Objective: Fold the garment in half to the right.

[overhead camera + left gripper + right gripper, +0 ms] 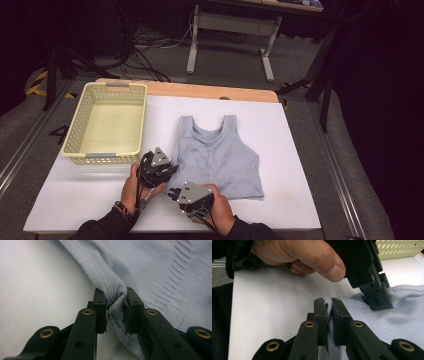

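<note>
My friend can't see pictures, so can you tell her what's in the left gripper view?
Two black jaws of the left gripper pinch a bunched-up edge of a light blue ribbed tank top. The top spreads across the upper right of the picture, and the white table cover lies bare on the left.

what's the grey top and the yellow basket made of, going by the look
The top looks like a soft knitted fabric, matte pale grey-blue: fine ribs run across it and a denser ribbed band edges the hem, which bunches where the left gripper pinches it. Cotton or a blend, I can't tell. The basket looks like moulded plastic, pale yellow with a slight sheen, its walls pierced by rows of small holes.
</note>
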`<state>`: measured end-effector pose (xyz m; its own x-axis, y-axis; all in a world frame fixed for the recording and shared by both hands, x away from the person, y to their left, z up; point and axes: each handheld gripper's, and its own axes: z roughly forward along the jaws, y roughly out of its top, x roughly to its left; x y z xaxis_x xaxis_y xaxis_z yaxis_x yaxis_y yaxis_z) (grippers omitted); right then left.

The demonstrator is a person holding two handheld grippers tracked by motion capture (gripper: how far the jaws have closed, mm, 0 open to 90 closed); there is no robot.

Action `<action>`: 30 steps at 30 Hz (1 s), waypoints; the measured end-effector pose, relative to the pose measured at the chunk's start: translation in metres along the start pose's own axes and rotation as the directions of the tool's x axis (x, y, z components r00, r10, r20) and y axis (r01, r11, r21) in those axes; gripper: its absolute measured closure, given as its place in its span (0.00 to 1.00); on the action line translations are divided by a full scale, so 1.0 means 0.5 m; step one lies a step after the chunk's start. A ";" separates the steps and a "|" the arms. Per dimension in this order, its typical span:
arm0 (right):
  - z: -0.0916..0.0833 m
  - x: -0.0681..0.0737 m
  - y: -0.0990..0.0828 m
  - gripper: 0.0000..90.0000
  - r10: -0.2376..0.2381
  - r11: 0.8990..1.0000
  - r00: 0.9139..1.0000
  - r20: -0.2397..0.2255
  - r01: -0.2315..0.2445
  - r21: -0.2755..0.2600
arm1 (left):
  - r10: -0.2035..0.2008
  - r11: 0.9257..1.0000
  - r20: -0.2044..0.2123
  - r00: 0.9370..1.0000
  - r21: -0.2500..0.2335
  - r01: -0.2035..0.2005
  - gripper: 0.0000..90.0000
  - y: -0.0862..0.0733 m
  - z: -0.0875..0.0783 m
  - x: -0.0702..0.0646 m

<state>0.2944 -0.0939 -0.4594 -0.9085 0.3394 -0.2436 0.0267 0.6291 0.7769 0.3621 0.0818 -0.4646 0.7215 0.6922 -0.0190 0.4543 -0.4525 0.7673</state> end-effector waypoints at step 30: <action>0.013 0.023 0.024 0.92 -0.002 0.998 1.000 -0.002 0.002 -0.064 | 0.037 0.999 -0.045 0.998 -0.017 -0.037 0.85 -0.002 -0.072 0.017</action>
<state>0.2870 -0.0781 -0.4566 -0.9092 0.3373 -0.2440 -0.0015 0.5835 0.8121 0.3487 0.1083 -0.4424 0.7136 0.6996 0.0379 0.4182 -0.4688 0.7780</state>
